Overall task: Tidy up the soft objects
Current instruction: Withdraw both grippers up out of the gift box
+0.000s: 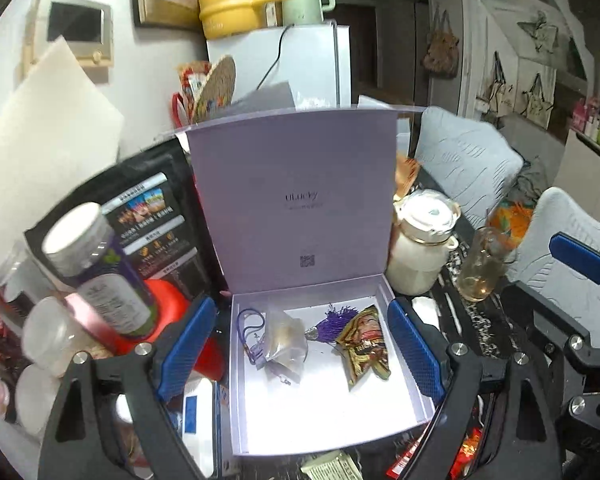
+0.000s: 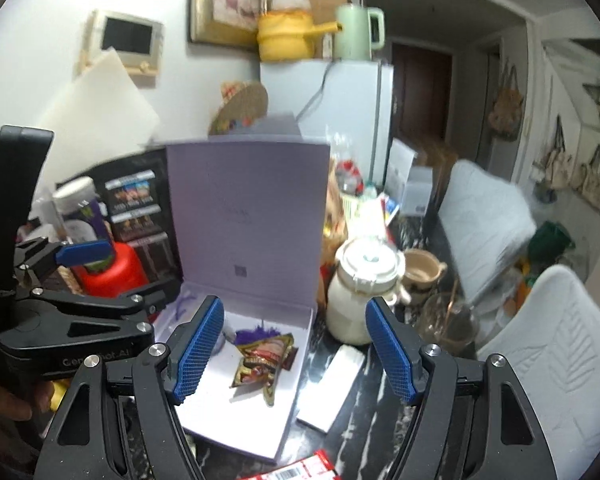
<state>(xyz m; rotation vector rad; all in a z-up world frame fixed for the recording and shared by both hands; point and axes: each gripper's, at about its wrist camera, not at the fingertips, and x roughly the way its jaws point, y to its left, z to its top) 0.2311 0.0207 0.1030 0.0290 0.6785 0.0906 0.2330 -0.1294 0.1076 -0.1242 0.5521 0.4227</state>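
Note:
An open lilac box (image 1: 324, 412) lies on the dark table with its lid (image 1: 292, 200) standing upright. Inside lie a gold-and-red snack packet (image 1: 366, 344), a purple tassel (image 1: 336, 322), a clear pouch (image 1: 286, 346) and a purple cord charm (image 1: 252, 332). My left gripper (image 1: 300, 354) is open and empty, its blue pads straddling the box. My right gripper (image 2: 296, 350) is open and empty above the box's right edge (image 2: 296, 384); the snack packet (image 2: 262, 364) and tassel (image 2: 256, 334) show between its fingers. The left gripper (image 2: 84, 252) shows at the left of the right wrist view.
A red container (image 1: 168, 312), a purple-label jar (image 1: 100, 268) and a black bag (image 1: 152, 216) crowd the box's left. A cream lidded jug (image 1: 422, 240) and a glass jar (image 1: 482, 268) stand at its right. A white flat packet (image 2: 332, 388) lies beside the box. Red wrappers (image 2: 300, 468) lie near the front.

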